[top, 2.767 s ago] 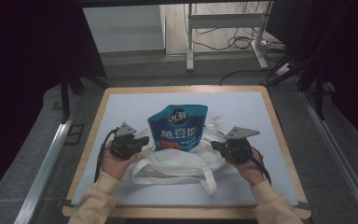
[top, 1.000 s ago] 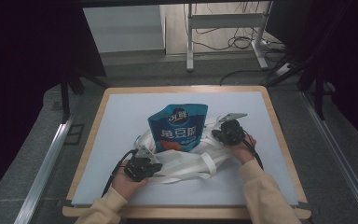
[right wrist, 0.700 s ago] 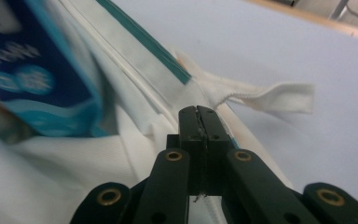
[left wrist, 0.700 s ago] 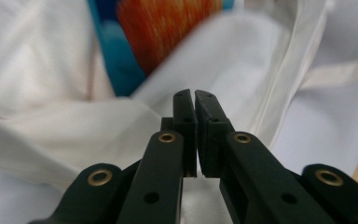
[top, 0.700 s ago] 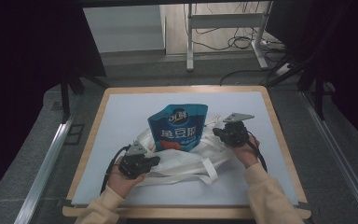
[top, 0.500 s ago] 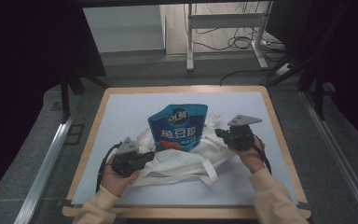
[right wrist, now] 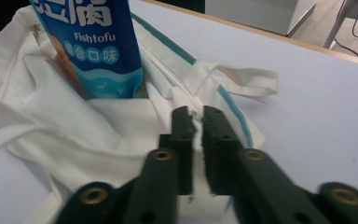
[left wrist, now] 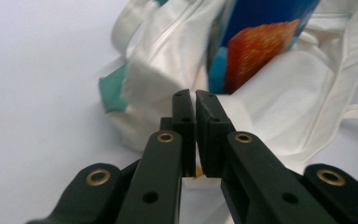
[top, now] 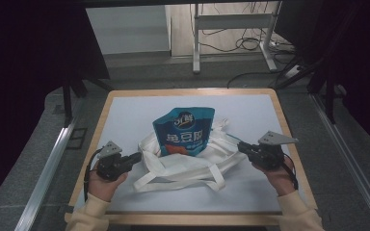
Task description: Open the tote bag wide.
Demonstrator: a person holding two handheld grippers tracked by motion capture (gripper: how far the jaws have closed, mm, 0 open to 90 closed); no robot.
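Observation:
A blue snack pouch (top: pixel 185 130) stands tilted in the mouth of a white tote bag (top: pixel 188 161) that lies on the white table mat (top: pixel 125 115). My left gripper (top: pixel 138 155) is at the bag's left edge. In the left gripper view its jaws (left wrist: pixel 196 95) are nearly together, with a thin strip of the bag's cloth (left wrist: pixel 168 70) pinched between them, and the pouch (left wrist: pixel 261 42) is just behind. My right gripper (top: pixel 240 145) is at the bag's right edge. Its jaws (right wrist: pixel 196 112) have just been opening, and the white cloth (right wrist: pixel 98 130) lies loosely in the gap. The pouch (right wrist: pixel 93 46) is at upper left.
The bag's long handles (top: pixel 173 180) trail toward the near edge of the table. A wooden rim (top: pixel 188 91) frames the mat. Beyond the table are a metal stand (top: pixel 231 29) and cables on the floor. Bare mat lies to the left, right and far side of the bag.
Both hands have moved outward and up, the left one to the left and the right one to the right and nearer. The bag has been spread wider. The right jaws have parted slightly.

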